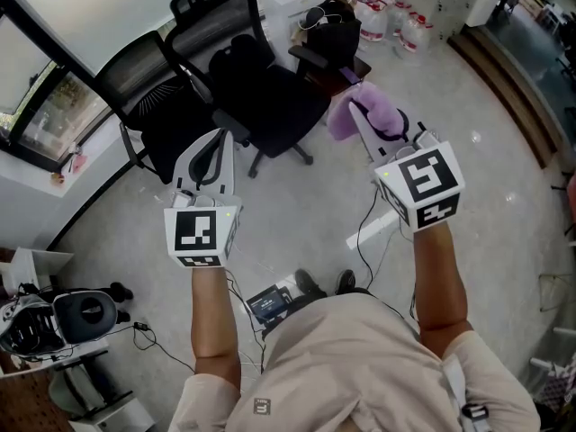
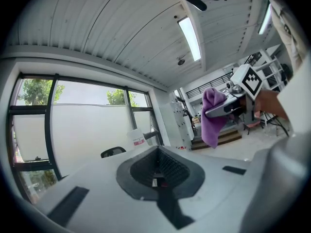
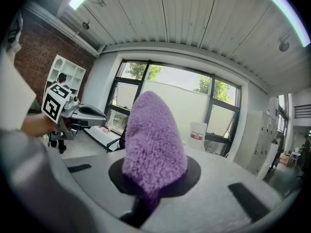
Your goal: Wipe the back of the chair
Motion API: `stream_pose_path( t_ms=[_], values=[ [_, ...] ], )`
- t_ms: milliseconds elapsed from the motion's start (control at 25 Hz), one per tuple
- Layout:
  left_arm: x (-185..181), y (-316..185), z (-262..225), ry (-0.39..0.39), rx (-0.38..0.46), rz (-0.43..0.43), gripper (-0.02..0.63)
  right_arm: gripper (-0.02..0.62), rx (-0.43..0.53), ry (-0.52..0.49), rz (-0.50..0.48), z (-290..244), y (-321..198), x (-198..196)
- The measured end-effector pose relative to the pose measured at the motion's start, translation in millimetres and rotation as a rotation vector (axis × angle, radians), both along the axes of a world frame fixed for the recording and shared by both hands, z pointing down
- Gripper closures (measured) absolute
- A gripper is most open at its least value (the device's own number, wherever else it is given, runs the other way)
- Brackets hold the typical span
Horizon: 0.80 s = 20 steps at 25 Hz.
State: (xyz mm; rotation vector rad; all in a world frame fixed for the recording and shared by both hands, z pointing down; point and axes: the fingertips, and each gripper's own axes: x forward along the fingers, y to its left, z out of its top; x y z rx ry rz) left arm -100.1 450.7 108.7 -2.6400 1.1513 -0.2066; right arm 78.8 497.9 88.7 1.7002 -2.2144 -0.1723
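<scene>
The person stands facing a black office chair (image 1: 270, 97), with a second chair (image 1: 135, 79) beside it, both near the window (image 1: 49, 111). The right hand-held gripper (image 1: 369, 124) is clamped on a fluffy purple cloth (image 3: 153, 142), held in the air well short of either chair. The left hand-held gripper (image 2: 158, 171) has its jaws pressed together with nothing in them. Wiping hasn't begun, I'd judge. To do it well, lay the cloth flat against the mesh backrest (image 1: 219, 21) and sweep from top to bottom. The chair probably rolls, so the free gripper could steady it. I can't quite tell which chair is meant.
</scene>
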Motion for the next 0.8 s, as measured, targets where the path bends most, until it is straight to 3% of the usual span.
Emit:
stream_pose_path(
  t_ms=[480,800],
  values=[
    [-23,-18,2,0.020,0.009,0.015,0.600,0.580,0.021,-0.075,0.005,-1,-19,-22],
    [-41,-35,1,0.030,0.014,0.013,0.600,0.580,0.024,-0.074,0.007,-2,-40,-38]
  ],
)
